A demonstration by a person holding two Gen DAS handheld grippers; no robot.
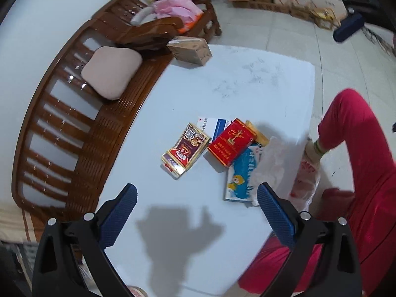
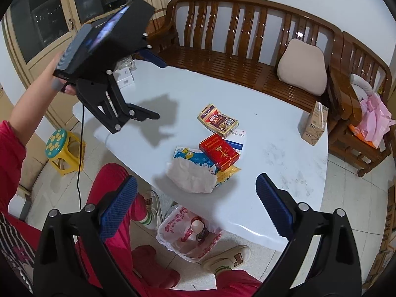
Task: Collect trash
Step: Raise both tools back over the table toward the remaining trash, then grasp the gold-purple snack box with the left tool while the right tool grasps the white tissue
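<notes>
Trash lies in a cluster on the white table (image 1: 222,79): a dark red and gold cigarette pack (image 1: 185,148), a red cigarette pack (image 1: 231,142), a blue cartoon packet (image 1: 241,175), a crumpled white tissue (image 1: 274,163) and a white card (image 1: 210,125). The same cluster shows in the right wrist view: gold pack (image 2: 217,118), red pack (image 2: 219,152), tissue (image 2: 191,175). A plastic-lined trash bin (image 2: 188,235) stands on the floor by the table edge. My left gripper (image 1: 196,210) is open above the table, short of the packs. My right gripper (image 2: 196,198) is open, above the bin and table edge.
A carton with a straw (image 2: 313,122) stands at the table's far corner. Wooden benches (image 2: 222,57) with a cushion (image 2: 302,65) line the far side. The person's red-clad legs (image 2: 109,188), slippered feet and a yellow stool (image 2: 63,151) are on the floor.
</notes>
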